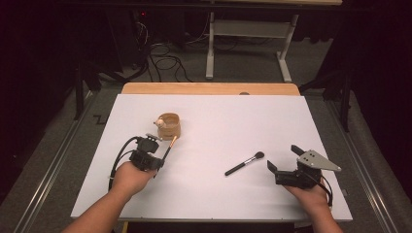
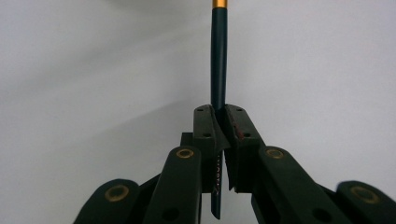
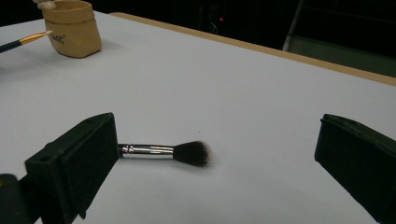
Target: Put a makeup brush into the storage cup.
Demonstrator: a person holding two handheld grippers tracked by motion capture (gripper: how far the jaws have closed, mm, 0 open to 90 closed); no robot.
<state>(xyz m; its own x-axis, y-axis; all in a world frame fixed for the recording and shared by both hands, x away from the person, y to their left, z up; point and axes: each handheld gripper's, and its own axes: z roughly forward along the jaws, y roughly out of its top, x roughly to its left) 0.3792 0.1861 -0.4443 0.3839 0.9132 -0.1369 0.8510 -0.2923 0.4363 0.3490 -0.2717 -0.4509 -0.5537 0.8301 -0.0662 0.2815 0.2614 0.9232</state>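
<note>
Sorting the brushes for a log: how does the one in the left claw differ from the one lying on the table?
The thin brush has a gold ferrule; the makeup brush has a silver one and a fluffy dark head. The thin brush is clamped in the left claw; the makeup brush lies free before the open right claw. Both have dark handles.

A white sheet (image 1: 218, 145) is spread over a wooden table (image 1: 209, 88), whose bare far edge is left exposed. Grey carpeted floor (image 1: 252, 63) is seen beyond it, where black cables (image 1: 165, 58) are coiled beside a pale metal frame (image 1: 248, 34). The surrounding room is kept dark.
</note>
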